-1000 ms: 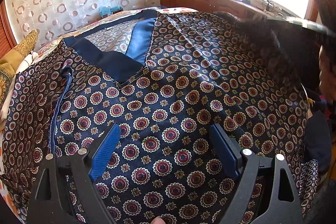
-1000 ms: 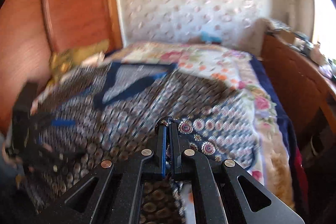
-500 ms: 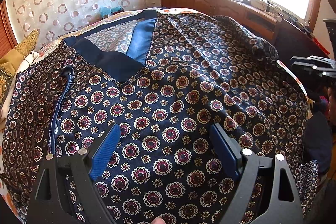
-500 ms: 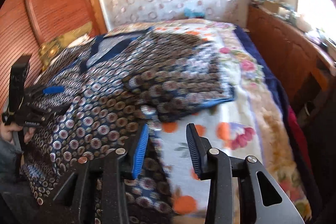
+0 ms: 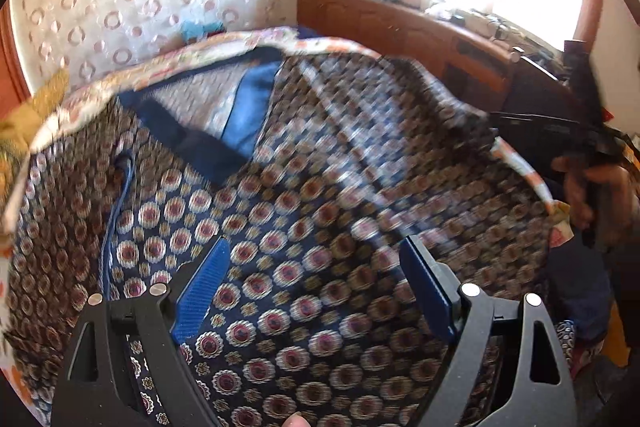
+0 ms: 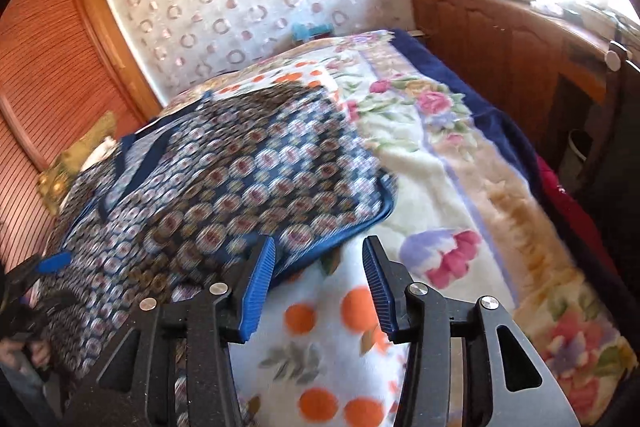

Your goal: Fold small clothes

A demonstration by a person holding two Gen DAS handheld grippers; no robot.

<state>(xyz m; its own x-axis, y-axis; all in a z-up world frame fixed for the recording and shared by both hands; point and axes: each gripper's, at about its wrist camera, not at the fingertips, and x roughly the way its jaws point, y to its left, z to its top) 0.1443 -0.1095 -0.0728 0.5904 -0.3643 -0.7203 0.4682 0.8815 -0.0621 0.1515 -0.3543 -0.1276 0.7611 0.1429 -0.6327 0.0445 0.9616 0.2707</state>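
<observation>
A navy garment with a red and white medallion print (image 5: 304, 211) and a plain blue neckline (image 5: 252, 103) lies spread on the bed. My left gripper (image 5: 314, 277) is open just above its lower middle, holding nothing. In the right wrist view the garment (image 6: 240, 187) has its right side folded over, with a blue hem (image 6: 372, 219) at the fold's edge. My right gripper (image 6: 318, 275) is open and empty above the blanket beside that hem. The left gripper (image 6: 44, 267) shows at the far left there; the right gripper (image 5: 580, 131) shows dark at the right edge of the left wrist view.
A floral blanket (image 6: 460, 187) covers the bed. A wooden sideboard (image 6: 520, 43) with clutter runs along the right under a bright window. A louvered wooden door (image 6: 44, 75) stands at the left. A gold cushion (image 6: 76, 159) lies by the headboard.
My right gripper carried the garment's right side over, opened and let it go, then drew back over the blanket. My left gripper stayed open and shifted slightly.
</observation>
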